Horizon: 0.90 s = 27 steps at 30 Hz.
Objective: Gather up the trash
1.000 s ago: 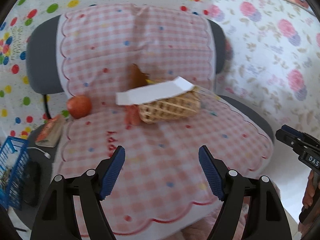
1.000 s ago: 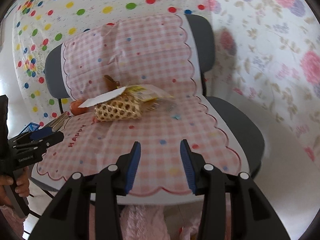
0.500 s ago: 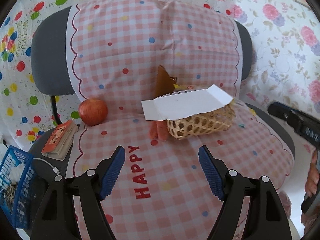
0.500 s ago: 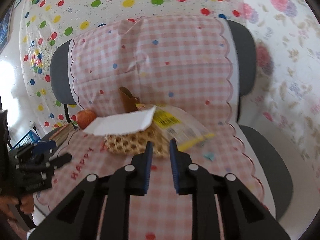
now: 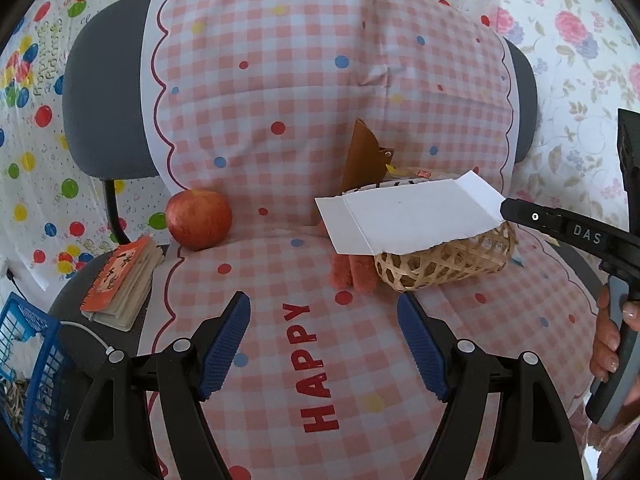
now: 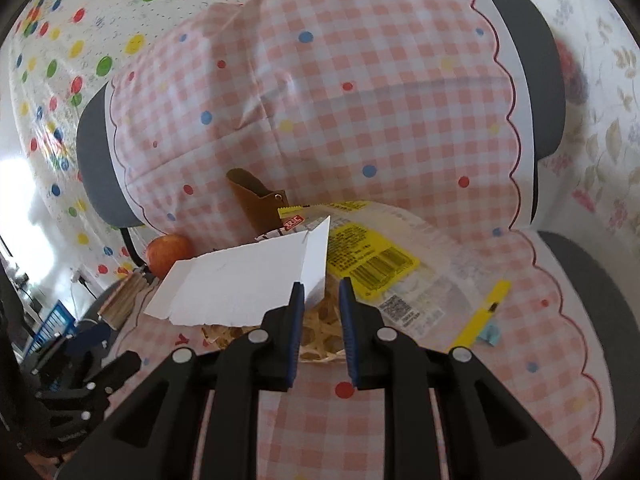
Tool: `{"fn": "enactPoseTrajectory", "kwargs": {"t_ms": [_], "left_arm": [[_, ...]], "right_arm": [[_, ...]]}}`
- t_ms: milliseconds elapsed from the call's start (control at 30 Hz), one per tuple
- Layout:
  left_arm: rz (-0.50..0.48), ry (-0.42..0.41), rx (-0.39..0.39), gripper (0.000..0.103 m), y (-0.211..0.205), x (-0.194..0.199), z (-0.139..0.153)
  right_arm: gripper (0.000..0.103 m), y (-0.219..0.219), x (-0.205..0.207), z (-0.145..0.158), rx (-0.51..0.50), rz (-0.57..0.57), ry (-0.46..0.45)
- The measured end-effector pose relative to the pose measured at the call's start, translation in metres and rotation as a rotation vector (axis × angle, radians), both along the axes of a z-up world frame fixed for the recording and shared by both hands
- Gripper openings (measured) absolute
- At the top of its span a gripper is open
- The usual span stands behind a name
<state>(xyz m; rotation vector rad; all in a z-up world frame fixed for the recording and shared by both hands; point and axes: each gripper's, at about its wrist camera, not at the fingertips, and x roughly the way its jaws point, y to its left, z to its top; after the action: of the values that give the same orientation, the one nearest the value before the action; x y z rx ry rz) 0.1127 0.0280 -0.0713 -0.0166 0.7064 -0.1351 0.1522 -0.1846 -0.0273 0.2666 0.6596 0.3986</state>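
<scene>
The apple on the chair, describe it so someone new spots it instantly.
Find the office chair draped in pink checked cloth. The apple sits where seat meets backrest, left of the wicker basket; it is the only round red thing there.

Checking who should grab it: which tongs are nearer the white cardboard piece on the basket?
Right. The right tongs sit at the white cardboard piece's corner, jaws narrowly apart. The left tongs hang back, wide open, over the seat.

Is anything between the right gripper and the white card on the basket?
Nothing visible. The right gripper is open narrowly, right at the corner of the white card, which lies across the basket. No object sits between them.
</scene>
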Motion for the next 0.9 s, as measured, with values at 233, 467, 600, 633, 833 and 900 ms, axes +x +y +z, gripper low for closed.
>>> {"fn": "enactPoseTrajectory", "kwargs": {"t_ms": [233,467,600,633,833,900], "left_arm": [[-0.012,0.022,-0.001,0.076,-0.004,-0.015,-0.008],[-0.024,0.059,0.016,0.076,-0.007,-0.041,-0.024],[-0.026,0.072,0.021,0.076,-0.004,-0.051,-0.029],[-0.024,0.074,0.023,0.076,-0.003,-0.052,-0.03],[-0.008,0.07,0.016,0.076,-0.002,-0.049,-0.028],[-0.019,0.065,0.015,0.076,-0.002,-0.046,-0.028]], "right_arm": [[0.005,-0.001,-0.04,-0.006,-0.011,0.008,0.023],[0.005,0.004,-0.096,-0.027,-0.025,0.049,0.098],[0.009,0.005,-0.11,-0.029,-0.1,0.047,0.065],[0.009,0.003,-0.107,-0.028,-0.1,0.043,0.063],[0.038,0.005,-0.077,-0.031,-0.089,0.065,0.043],[0.038,0.008,-0.066,-0.034,-0.088,0.069,0.052]]}}
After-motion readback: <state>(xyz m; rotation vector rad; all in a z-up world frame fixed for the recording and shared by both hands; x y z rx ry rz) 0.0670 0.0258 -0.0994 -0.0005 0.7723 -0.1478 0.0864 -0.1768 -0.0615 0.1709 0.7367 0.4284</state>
